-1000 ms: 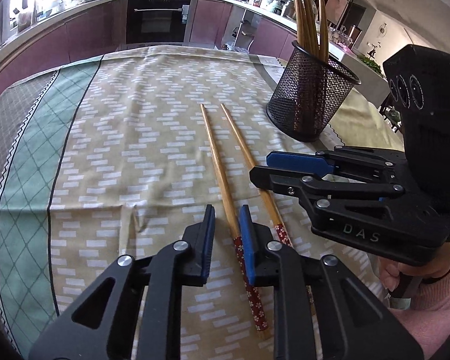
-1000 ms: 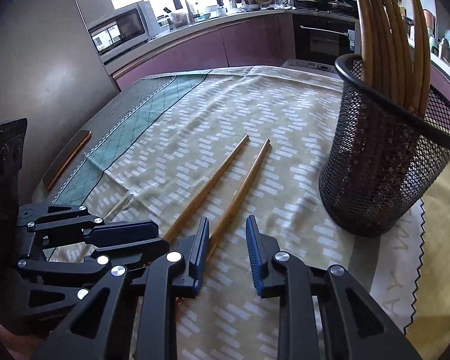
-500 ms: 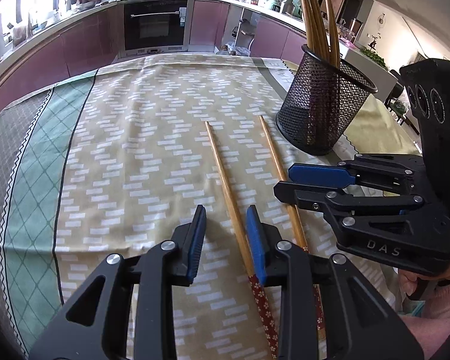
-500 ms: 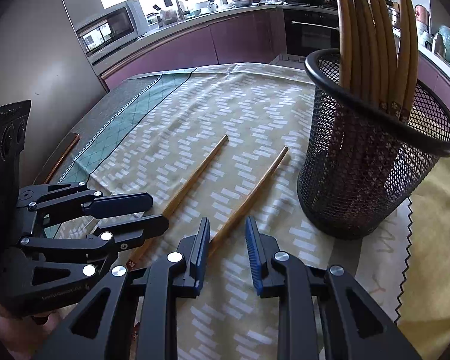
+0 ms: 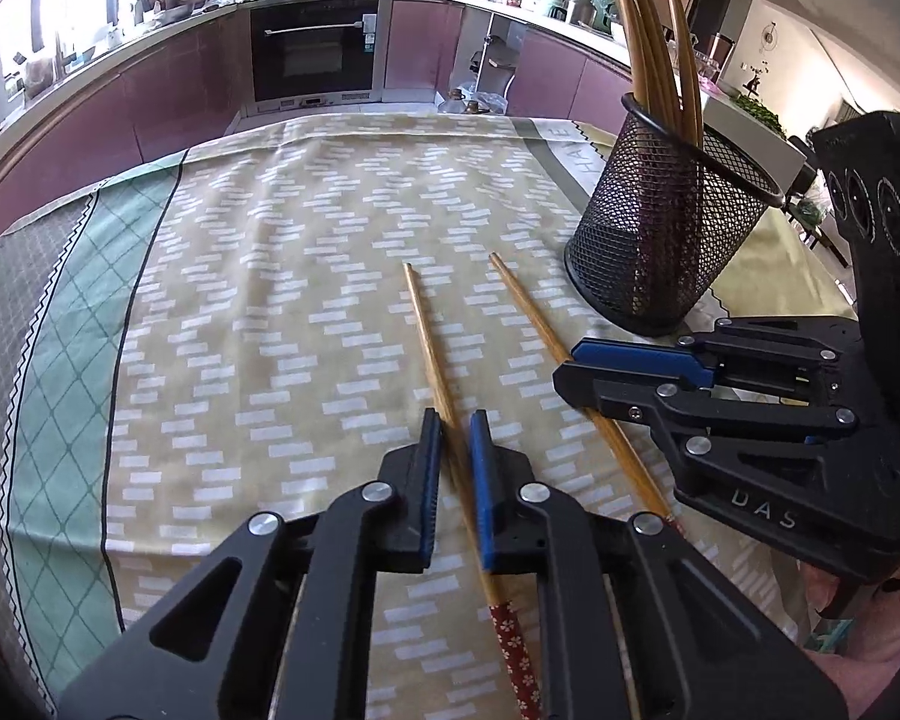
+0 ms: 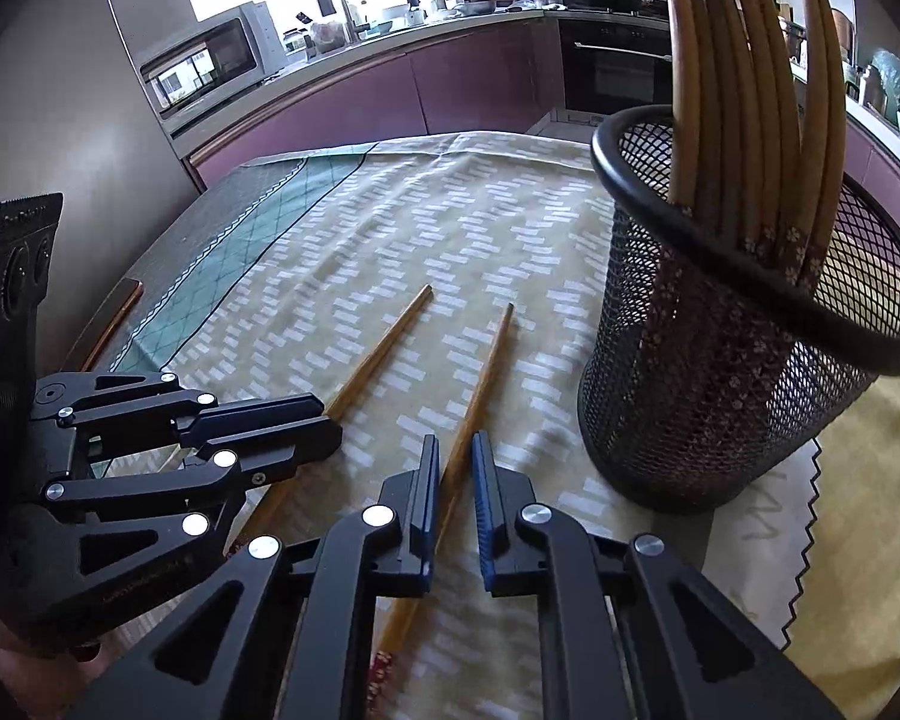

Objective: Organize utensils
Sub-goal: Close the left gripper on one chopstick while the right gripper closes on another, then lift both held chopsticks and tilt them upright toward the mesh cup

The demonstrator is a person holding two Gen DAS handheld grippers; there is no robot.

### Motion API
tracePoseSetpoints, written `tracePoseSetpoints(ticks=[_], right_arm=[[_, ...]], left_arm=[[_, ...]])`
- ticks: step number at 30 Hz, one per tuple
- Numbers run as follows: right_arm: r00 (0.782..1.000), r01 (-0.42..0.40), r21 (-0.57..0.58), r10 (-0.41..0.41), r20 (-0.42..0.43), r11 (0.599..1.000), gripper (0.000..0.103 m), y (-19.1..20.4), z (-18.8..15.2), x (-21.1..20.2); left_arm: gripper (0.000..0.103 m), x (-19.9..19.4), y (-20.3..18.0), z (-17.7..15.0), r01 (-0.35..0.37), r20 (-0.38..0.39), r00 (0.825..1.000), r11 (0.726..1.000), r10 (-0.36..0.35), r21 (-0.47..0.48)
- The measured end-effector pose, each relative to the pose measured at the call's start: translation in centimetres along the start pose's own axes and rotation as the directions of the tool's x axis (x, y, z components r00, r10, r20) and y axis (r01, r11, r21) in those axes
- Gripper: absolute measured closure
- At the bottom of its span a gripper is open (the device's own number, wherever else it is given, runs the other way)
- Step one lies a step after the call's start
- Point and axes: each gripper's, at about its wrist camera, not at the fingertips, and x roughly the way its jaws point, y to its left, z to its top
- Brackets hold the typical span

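Observation:
Two wooden chopsticks with red flowered ends lie side by side on the patterned cloth. My left gripper (image 5: pixel 451 427) straddles the left chopstick (image 5: pixel 429 342), its jaws narrowed around it with a small gap showing. My right gripper (image 6: pixel 453 450) straddles the right chopstick (image 6: pixel 483 375) in the same way. The right chopstick also shows in the left wrist view (image 5: pixel 528 315), passing under the right gripper (image 5: pixel 570 363). A black mesh holder (image 6: pixel 720 396) with several chopsticks upright in it stands to the right, also in the left wrist view (image 5: pixel 660 240).
The tablecloth (image 5: pixel 270 300) has a green and grey border on the left (image 5: pixel 42 360). Its scalloped right edge (image 6: pixel 810 540) lies just past the holder. Kitchen counters and an oven (image 5: pixel 318 54) stand beyond the table.
Both grippers have moved forward along their chopsticks and their jaws have narrowed around them. The right chopstick has shifted apart from the left one, nearer the holder.

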Motion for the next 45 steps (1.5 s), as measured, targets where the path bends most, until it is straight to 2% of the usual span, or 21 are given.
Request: tracePoseSetpoints(ticks=[10,21,45], right_arm=[[0.999,0.042,-0.033,-0.042,-0.004,0.999,0.094,0.5,-0.3,-0.1],[1.000,0.001,0.009,-0.001,0.024,1.000,0.097,-0.3,-0.7,-0.8],[0.984,-0.060,-0.013,0.061,0.168,0.998,0.097,0.1,-2.1,-6.7]], left_arm=[[0.093,0.1,0.1,0.3,0.002,-0.003,1.000,1.000,-0.002,-0.013],[0.095,-0.3,0.1,0.4,-0.009,0.019,1.000,0.999,0.009,-0.038],[0.095,-5.2,-0.9,-0.2,0.054,0.096,0.994,0.998,-0.050,-0.041]])
